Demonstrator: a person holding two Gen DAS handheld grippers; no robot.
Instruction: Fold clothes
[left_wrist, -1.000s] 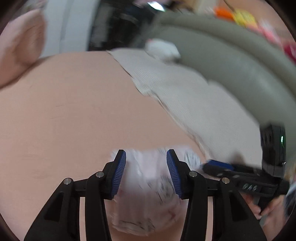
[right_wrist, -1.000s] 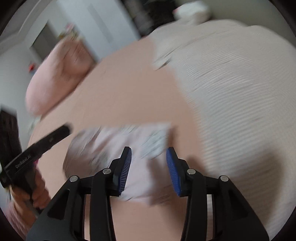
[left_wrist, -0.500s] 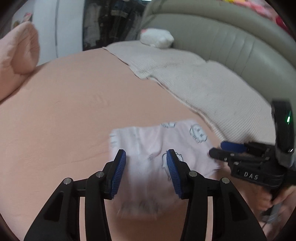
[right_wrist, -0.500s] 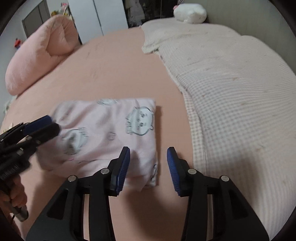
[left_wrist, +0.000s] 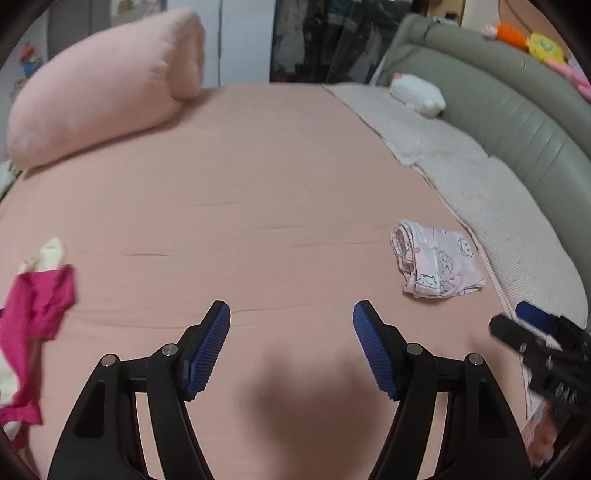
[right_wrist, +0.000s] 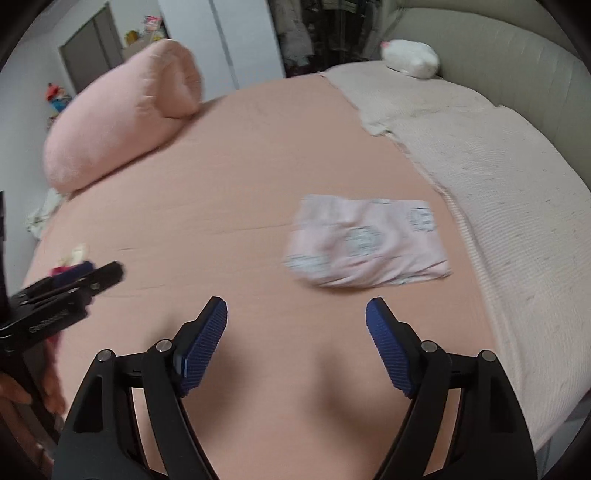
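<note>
A folded pale pink garment with cartoon prints (left_wrist: 437, 260) lies on the peach bed sheet (left_wrist: 240, 184), near the beige blanket; it also shows in the right wrist view (right_wrist: 365, 242). My left gripper (left_wrist: 291, 341) is open and empty, above bare sheet to the left of the garment. My right gripper (right_wrist: 295, 341) is open and empty, a little short of the garment. A magenta garment (left_wrist: 33, 317) with a cream one (left_wrist: 46, 253) lies at the left edge of the bed. The right gripper shows in the left wrist view (left_wrist: 532, 328), the left gripper in the right wrist view (right_wrist: 74, 280).
A rolled pink duvet (left_wrist: 107, 88) lies at the far left of the bed. A beige blanket (left_wrist: 491, 199) covers the right side along a grey-green padded headboard (left_wrist: 517, 110). A white plush toy (left_wrist: 417, 92) sits on the blanket's far end.
Both grippers have opened wider, let go of the folded pink garment and drawn back from it. The left gripper has swung left, bringing the magenta garment into view.
</note>
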